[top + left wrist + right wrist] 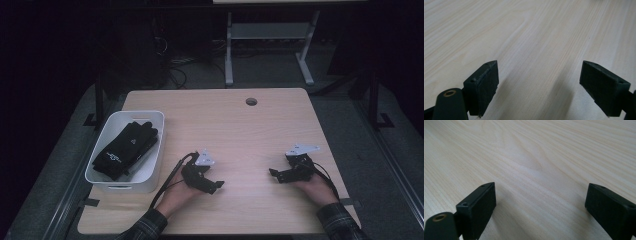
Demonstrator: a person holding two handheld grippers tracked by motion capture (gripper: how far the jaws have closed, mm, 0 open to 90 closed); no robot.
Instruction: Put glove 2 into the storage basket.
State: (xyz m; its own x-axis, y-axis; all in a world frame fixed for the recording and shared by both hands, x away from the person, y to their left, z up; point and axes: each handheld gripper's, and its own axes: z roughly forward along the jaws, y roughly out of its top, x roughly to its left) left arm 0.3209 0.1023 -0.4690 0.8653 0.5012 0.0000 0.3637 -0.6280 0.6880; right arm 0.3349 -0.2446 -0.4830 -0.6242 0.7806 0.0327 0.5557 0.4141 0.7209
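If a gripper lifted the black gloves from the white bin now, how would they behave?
The black gloves look like soft fabric, so they would probably droop. They lie stacked, so one may slide off. The white bin seems light and could shift.

You have bare table [240,130] ahead of both grippers — open passage. Only the white bin [150,172] holding black gloves [125,149] blocks your far left.

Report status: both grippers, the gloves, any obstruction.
Left gripper and right gripper open, empty, low over bare table. Black gloves lying in white bin, untouched. Nothing in the way.
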